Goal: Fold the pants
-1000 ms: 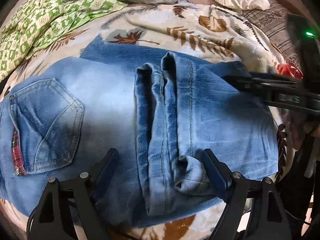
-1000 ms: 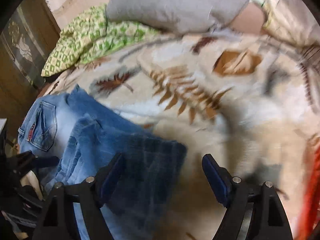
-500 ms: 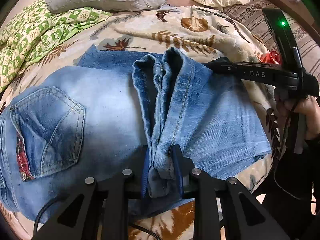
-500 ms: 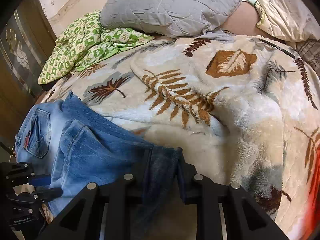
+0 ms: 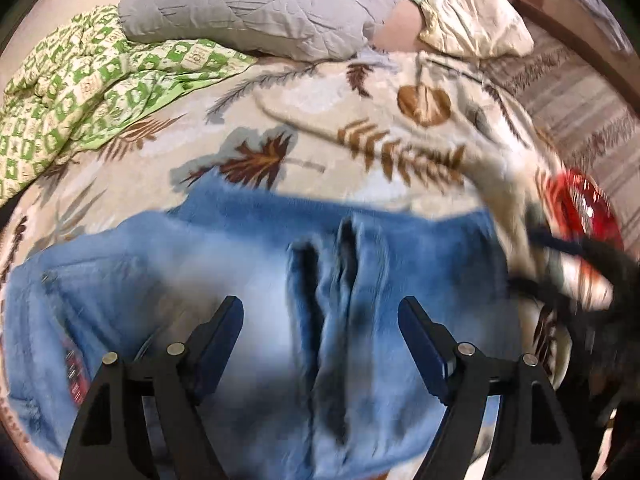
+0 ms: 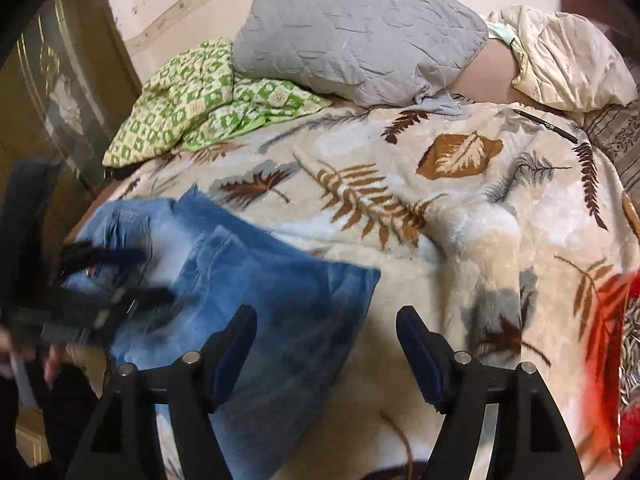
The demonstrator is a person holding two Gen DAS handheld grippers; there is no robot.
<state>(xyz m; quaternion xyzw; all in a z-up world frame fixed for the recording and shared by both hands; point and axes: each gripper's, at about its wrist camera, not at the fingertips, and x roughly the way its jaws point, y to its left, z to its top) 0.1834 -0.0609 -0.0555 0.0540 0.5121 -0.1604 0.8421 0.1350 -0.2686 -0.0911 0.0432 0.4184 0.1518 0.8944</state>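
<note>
Nearest the left wrist camera, the left hand-held gripper [image 5: 320, 332] stands with its jaws wide apart, having just been opening, and nothing is gripped between them; the denim lies below the gap. The right hand-held gripper [image 6: 326, 340] is likewise spread wide after opening, its left finger over the cloth's corner, its right over bare blanket, with nothing held.

The pants [image 5: 248, 320] are faded blue jeans, pale and washed-out across the middle and darker blue toward the edges. They lie folded on the bed's leaf-patterned blanket [image 6: 460, 240], near its front edge. A ridge of bunched seams runs down the top layer in the left view, which is blurred. A back pocket with a red tag shows at the left end. In the right view the folded end forms a dark blue corner resting flat on the blanket.

Beyond lie a green patterned cloth [image 6: 208, 96], a grey pillow [image 6: 360, 40] and a cream pillow [image 6: 560, 60].
</note>
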